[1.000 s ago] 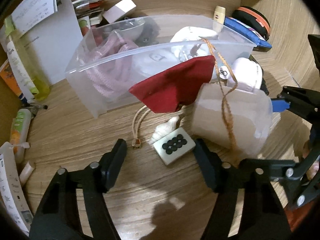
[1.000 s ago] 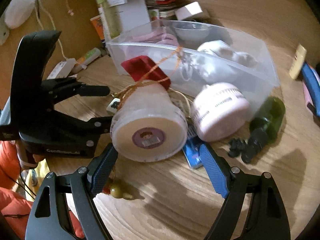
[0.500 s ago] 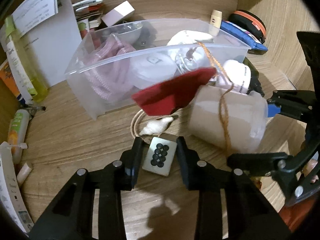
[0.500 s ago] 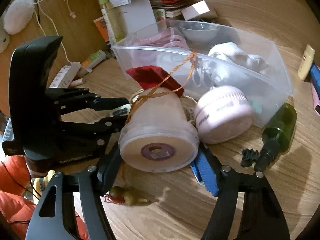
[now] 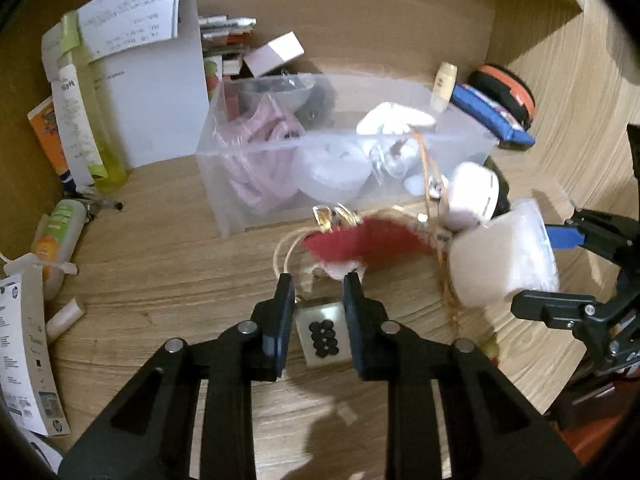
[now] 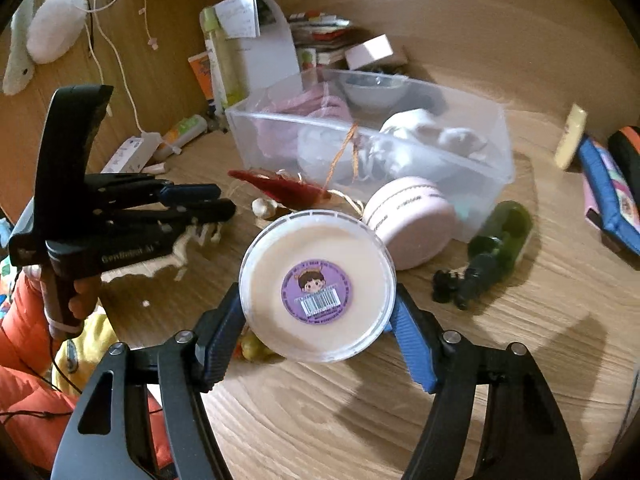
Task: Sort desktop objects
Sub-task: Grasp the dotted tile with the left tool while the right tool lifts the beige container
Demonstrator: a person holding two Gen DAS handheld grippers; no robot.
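Now both jaws loaded. My left gripper (image 5: pixel 317 292) clamps white tile with black dots (image 5: pixel 323 333), lifted just off counter (image 5: pixel 160 272) near its middle, ahead of clear bin (image 5: pixel 312 148). My right gripper (image 6: pixel 316 312) grips round tub (image 6: pixel 316 284) by sides, base toward camera, raised, presumably for drop into bin. Versus a second ago: left jaws were wide around tile lying flat; tub lay on counter, red pouch (image 5: pixel 360 240) draped on it.

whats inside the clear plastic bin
In the clear plastic bin: pink cords, a grey bowl at the back, and white items. What lies beneath them is covered.
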